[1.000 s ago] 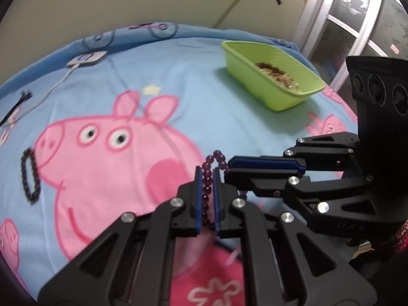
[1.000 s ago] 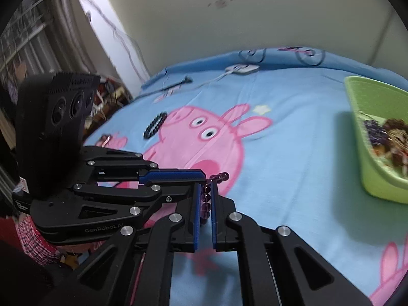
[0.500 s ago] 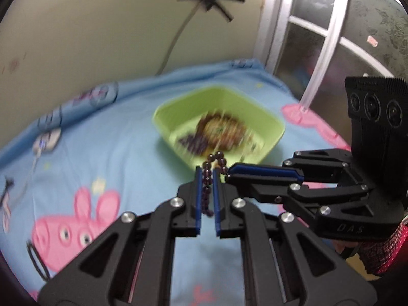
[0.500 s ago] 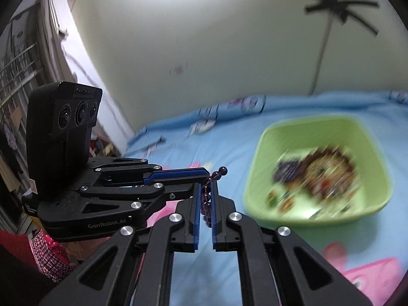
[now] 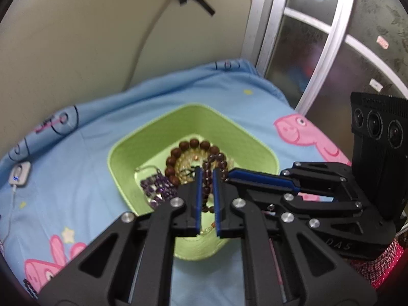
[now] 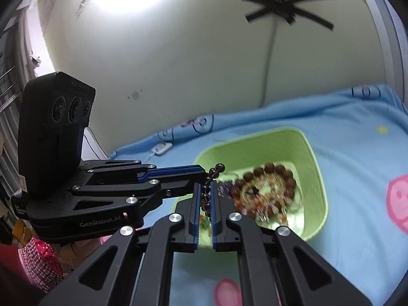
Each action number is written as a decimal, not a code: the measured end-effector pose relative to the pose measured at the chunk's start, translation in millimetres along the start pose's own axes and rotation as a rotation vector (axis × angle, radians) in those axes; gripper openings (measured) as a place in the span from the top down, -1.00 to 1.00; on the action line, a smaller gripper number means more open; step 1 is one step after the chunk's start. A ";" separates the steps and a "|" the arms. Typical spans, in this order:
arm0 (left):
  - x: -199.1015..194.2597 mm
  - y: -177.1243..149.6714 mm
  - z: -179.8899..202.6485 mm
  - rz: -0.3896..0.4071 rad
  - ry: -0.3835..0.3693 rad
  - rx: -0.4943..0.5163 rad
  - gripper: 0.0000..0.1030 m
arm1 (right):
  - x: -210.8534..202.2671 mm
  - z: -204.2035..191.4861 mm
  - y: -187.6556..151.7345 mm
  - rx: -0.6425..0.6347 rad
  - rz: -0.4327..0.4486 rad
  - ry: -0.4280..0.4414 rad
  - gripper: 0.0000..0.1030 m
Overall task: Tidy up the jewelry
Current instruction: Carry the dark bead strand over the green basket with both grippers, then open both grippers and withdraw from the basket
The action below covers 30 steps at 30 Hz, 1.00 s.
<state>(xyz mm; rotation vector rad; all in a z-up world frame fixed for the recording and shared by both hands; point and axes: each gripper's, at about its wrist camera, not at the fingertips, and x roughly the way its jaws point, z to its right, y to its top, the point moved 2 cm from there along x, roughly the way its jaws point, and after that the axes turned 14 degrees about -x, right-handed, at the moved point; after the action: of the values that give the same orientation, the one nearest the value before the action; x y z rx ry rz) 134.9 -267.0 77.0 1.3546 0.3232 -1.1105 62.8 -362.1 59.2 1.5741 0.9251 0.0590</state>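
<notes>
Your left gripper (image 5: 206,178) and right gripper (image 6: 204,196) both pinch the same dark purple bead bracelet (image 5: 207,181), each with its blue pads drawn in close around the strand. The two meet nearly at right angles, the tips touching or almost so. You hold the bracelet in the air over the green tray (image 5: 127,150), which sits toward the far right corner of the blue cartoon bedsheet (image 5: 76,191).

Most of the strand is hidden between your fingers; only a few beads poke out above the tips, and in the left wrist view a short run shows in the gap below. Inside the tray you can make out a brown wooden bead bracelet (image 5: 183,148) ringed around a pale yellowish one, and a purple crystal piece (image 5: 158,188) beside them. Your gripper bodies cover the tray's near side, and the right wrist view blurs the contents.

A small white controller (image 5: 20,175) lies by the bedsheet's left edge.
</notes>
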 end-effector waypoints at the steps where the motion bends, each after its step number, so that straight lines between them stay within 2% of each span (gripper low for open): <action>1: 6.0 -1.0 -1.9 -0.015 0.005 -0.006 0.86 | 1.9 1.8 -1.7 0.004 -0.007 -0.001 1.00; 4: 13.4 -0.7 -9.7 -0.031 0.028 -0.029 0.86 | 1.7 8.7 -1.9 0.015 -0.002 -0.082 1.00; 8: -3.4 4.0 -20.0 0.026 0.032 -0.063 0.86 | -18.7 12.7 2.8 0.050 0.096 -0.075 1.00; 12: -21.9 0.4 -23.8 0.093 0.091 -0.061 0.86 | -28.2 13.5 7.9 0.063 0.149 -0.074 1.00; 17: -29.5 -19.2 -31.0 0.117 0.186 -0.060 0.86 | -25.7 5.6 -0.7 0.087 0.137 -0.065 1.00; 24: -30.4 -54.4 -46.2 0.101 0.321 -0.071 0.86 | -24.4 -23.8 -22.7 0.103 0.129 -0.061 1.00; 30: -38.2 -76.1 -64.0 0.102 0.366 -0.109 0.86 | -23.7 -46.7 -41.3 0.127 0.134 -0.058 1.00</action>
<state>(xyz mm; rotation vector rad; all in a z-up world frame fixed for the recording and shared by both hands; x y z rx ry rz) 82.3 -180.8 42.7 1.4572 0.5665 -0.7464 0.9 -340.6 46.5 1.7458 0.7895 0.0496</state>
